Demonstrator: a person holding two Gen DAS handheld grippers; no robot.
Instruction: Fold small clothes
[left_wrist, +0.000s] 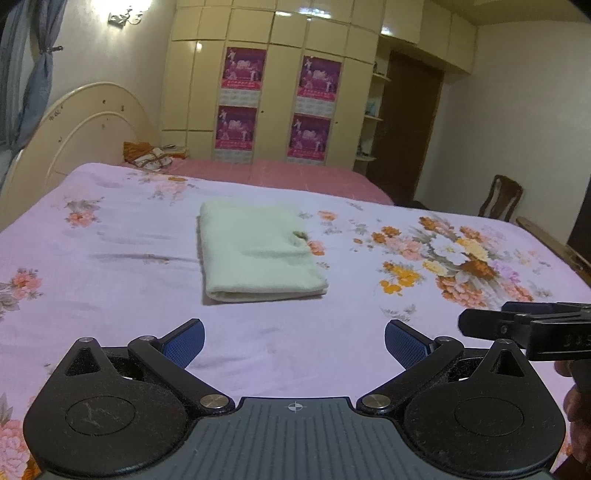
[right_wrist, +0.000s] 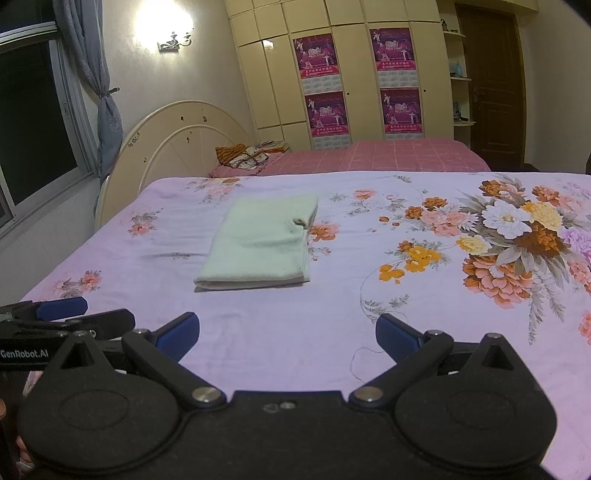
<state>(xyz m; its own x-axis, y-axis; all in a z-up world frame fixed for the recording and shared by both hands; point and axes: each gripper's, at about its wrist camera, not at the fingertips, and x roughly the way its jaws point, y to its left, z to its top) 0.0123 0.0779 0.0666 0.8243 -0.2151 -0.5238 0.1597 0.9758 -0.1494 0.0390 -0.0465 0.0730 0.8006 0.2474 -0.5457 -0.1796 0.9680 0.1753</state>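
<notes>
Over on the far left the window (right_wrist: 33, 122) is dark, with a grey-blue curtain (right_wrist: 105, 92) knotted beside it and a wall lamp (right_wrist: 173, 40) burning bright on the cream wall; below it the rounded cream headboard (right_wrist: 177, 144) stands at the end of the bed; the lilac floral sheet (right_wrist: 258, 332) covers the mattress, and a pink checked cover (right_wrist: 388, 155) lies beyond it with some orange and patterned bedding (right_wrist: 243, 155) bunched at the head; the left gripper (left_wrist: 294, 341) hangs low over the near part of the sheet, its blue pads (left_wrist: 184, 343) spread wide with nothing between them; ahead of it, toward the middle of the bed, the pale green cloth (left_wrist: 255, 254) lies flat and folded into a thick rectangle, its folded edge toward the grippers, touched by neither tool; a small dark tag or loop shows on its right edge; behind, the cream wardrobe (right_wrist: 347, 74) carries four purple calendars (right_wrist: 395, 50); the right gripper (right_wrist: 288, 334) hovers just beside the left one, also over bare sheet short of the cloth, its fingers equally wide apart and empty; further right a large printed bouquet (right_wrist: 517, 236) spreads across the sheet; past it a brown door (right_wrist: 495, 85) and, low down, a wooden chair (left_wrist: 500, 197)
</notes>
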